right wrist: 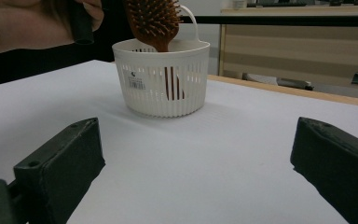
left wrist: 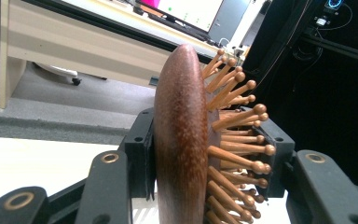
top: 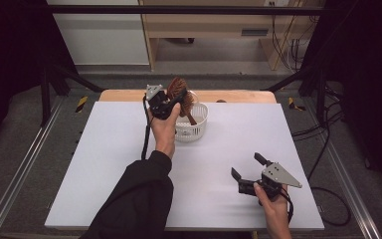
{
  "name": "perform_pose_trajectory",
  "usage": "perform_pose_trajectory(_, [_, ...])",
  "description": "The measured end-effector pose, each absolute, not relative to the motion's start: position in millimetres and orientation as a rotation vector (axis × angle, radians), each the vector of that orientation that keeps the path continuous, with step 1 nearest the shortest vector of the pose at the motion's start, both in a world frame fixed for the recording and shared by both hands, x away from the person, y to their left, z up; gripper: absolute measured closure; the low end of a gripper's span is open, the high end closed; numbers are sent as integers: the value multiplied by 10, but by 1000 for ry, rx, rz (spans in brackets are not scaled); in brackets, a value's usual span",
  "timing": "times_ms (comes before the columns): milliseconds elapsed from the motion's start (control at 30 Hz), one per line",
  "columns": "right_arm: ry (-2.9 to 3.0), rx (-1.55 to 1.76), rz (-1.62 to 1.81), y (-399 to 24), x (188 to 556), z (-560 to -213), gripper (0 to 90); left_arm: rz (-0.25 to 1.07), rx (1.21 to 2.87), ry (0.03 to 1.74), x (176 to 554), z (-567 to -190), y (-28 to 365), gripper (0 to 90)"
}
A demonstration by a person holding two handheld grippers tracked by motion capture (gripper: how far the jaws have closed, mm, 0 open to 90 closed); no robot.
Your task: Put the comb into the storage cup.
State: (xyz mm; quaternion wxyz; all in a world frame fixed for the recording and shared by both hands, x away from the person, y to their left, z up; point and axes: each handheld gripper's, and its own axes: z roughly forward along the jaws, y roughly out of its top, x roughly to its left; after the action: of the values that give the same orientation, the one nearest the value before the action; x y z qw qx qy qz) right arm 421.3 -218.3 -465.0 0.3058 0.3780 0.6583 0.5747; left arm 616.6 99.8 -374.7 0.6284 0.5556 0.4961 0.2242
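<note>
A brown wooden hairbrush (top: 178, 92) with ball-tipped wooden bristles stands upright, its handle down inside a white slatted basket (top: 197, 124) at the table's far middle. My left gripper (top: 171, 102) is shut on the brush head. In the left gripper view the brush (left wrist: 182, 140) sits edge-on between the two black pads, bristles pressed against the right one. My right gripper (top: 246, 167) rests low near the front right of the table, open and holding nothing. The right gripper view looks across the white tabletop at the basket (right wrist: 161, 88) and the brush (right wrist: 154, 21).
The white table (top: 104, 164) is bordered by a wooden strip at its far edge. A person's dark sleeve (top: 137, 199) reaches in from the bottom left. Metal rails and cables run along the floor at both sides.
</note>
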Motion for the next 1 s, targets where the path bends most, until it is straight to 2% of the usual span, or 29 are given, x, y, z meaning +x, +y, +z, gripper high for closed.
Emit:
perform_pose_trajectory(567, [1745,1001,1520,-2175,4216,-4656,25,498,1279,1131,6170,-3764,1085,495])
perform_pose_trajectory(1000, [1750,998,1520,-2159,4217,-4662,25,518,1351,1096,6160,-3761,1163,475])
